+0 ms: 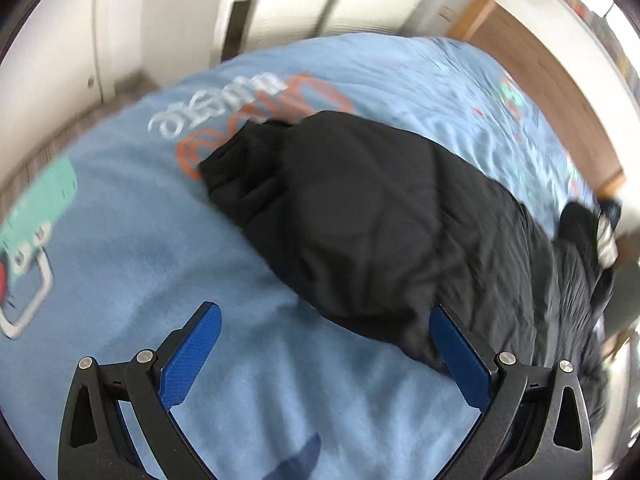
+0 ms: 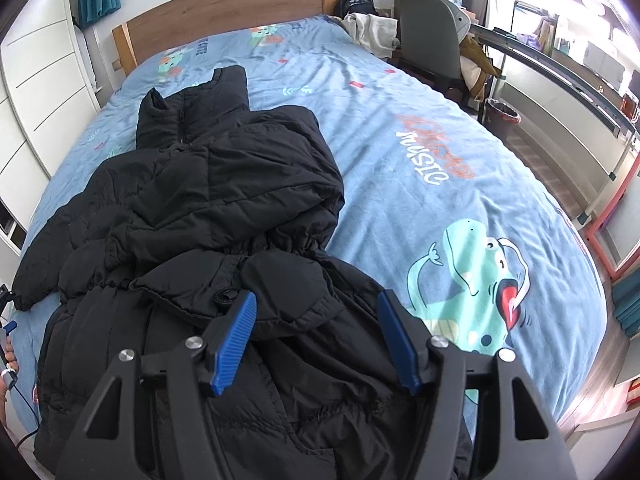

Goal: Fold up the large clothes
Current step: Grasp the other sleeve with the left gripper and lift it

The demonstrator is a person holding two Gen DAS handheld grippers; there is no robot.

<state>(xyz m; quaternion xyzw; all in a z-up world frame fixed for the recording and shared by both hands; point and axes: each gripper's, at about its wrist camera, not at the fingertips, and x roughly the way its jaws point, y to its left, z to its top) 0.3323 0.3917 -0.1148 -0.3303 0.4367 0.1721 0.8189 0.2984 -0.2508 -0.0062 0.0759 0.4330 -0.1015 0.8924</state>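
A large black puffer jacket (image 2: pixel 208 216) lies spread on a bed with a light blue printed cover (image 2: pixel 420 128). Its collar points toward the headboard and a sleeve is folded across the body. My right gripper (image 2: pixel 316 304) is open and empty, hovering just above the jacket's lower part near a snap button (image 2: pixel 226 295). In the left wrist view the jacket (image 1: pixel 380 216) shows as a dark mound. My left gripper (image 1: pixel 324 316) is open and empty above the blue cover, its right finger at the jacket's edge. The left wrist view is blurred.
A wooden headboard (image 2: pixel 224 12) stands at the far end. White wardrobe doors (image 2: pixel 36 92) line the left side. A grey chair (image 2: pixel 430 36) with clothes, a desk and a bin (image 2: pixel 502 116) stand on the right. Other clothes (image 2: pixel 372 28) lie at the bed's far corner.
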